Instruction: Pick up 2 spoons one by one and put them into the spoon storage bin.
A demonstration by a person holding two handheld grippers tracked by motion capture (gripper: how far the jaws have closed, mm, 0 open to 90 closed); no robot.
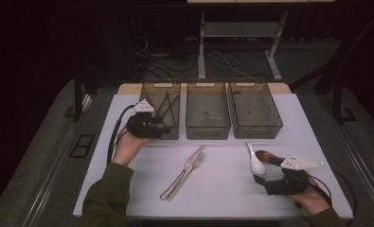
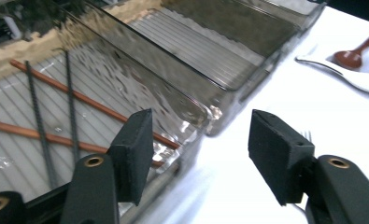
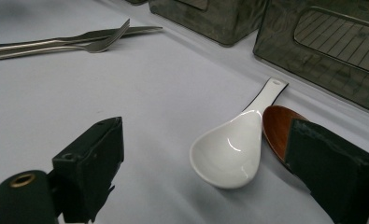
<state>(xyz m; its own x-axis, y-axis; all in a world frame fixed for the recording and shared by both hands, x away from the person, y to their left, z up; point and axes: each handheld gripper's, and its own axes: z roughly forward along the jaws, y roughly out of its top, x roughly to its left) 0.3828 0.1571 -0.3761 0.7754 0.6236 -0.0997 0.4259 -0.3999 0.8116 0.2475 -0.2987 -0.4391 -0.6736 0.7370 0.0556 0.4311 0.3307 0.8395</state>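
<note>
Metal fork (image 1: 190, 171) and knife (image 1: 180, 176) lying side by side mid-table, empty middle bin (image 1: 207, 109), empty right bin (image 1: 254, 109), white table (image 1: 222, 189), cables on the floor (image 1: 222, 61) behind

Dim room, grey carpet (image 1: 42, 142), white table (image 1: 232, 189).

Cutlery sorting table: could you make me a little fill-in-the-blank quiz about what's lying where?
The chopsticks lie in the ____ bin of three.
The white spoon lies beside a ____ spoon.
The fork lies against a ____.
The left gripper has ____ between its pads.

Missing words: left; brown; knife; nothing
</note>
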